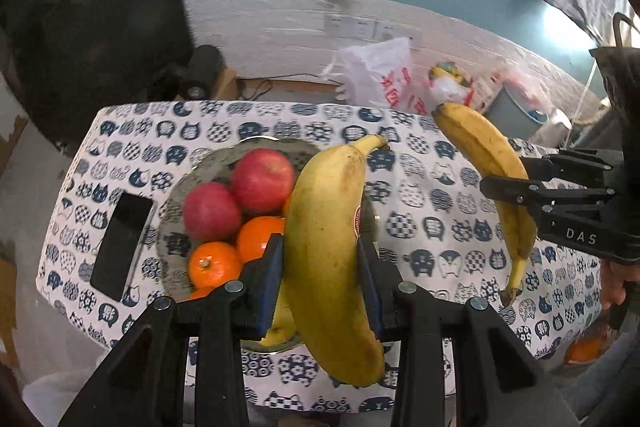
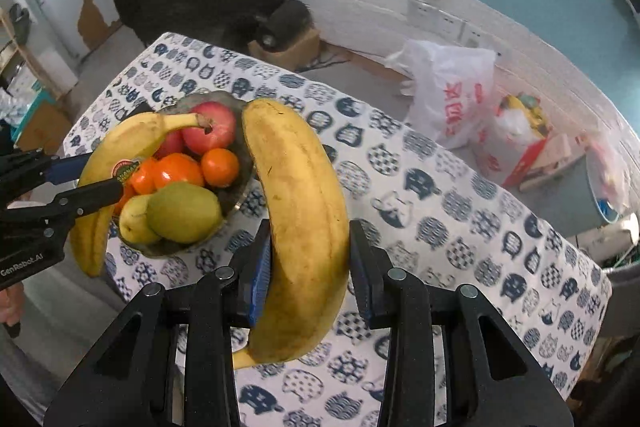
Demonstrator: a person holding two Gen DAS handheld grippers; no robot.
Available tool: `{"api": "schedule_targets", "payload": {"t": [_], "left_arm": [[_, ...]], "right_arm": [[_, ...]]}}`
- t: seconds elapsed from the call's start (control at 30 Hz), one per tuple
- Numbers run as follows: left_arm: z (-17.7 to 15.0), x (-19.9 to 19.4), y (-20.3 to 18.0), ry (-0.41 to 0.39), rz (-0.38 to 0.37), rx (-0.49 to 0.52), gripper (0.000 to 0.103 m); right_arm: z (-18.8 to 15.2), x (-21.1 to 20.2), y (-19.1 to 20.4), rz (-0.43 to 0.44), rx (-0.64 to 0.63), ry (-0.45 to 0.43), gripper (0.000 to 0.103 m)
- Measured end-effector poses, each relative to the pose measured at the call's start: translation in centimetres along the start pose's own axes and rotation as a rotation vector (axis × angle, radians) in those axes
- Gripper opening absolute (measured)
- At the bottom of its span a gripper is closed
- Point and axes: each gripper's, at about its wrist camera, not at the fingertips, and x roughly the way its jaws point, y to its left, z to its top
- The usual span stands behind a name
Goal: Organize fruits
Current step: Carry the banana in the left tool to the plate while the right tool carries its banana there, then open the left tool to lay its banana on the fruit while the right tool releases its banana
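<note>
My left gripper (image 1: 320, 259) is shut on a banana with a red sticker (image 1: 328, 235) and holds it above the near right rim of the grey fruit bowl (image 1: 216, 163). The bowl holds two red apples (image 1: 262, 179), several oranges (image 1: 214, 263) and two green pears (image 2: 182, 211). My right gripper (image 2: 308, 263) is shut on a second banana (image 2: 308, 211) and holds it in the air over the cat-print tablecloth (image 2: 440, 211), to the right of the bowl. Each gripper shows in the other's view, the left one (image 2: 92, 175) and the right one (image 1: 508, 183).
A black phone (image 1: 120, 243) lies on the cloth left of the bowl. Behind the table on the floor are a white plastic bag (image 1: 380, 75), boxes, a grey bin (image 1: 516, 107) and a dark cabinet (image 1: 100, 7).
</note>
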Motion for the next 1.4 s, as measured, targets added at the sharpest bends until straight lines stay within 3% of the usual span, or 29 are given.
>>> {"api": "schedule_targets", "payload": {"t": [0.5,1.2,1.4], "left_arm": [[-0.7,2.8,6.5,0.041,0.031,-0.138,0.037],[-1.7,6.9,10.3,0.141,0.033,-0.256,0.037],[-1.5,6.1,10.4,0.117,0.047,-0.251,0.037]], "right_arm": [[4.5,5.0,5.3,0.057,-0.077,0.058,0.035],[7.7,9.6,10.3,0.098,-0.099,0.143,0.035],[7.5,10.6,11.3,0.092,-0.099,0.168,0.035]]}}
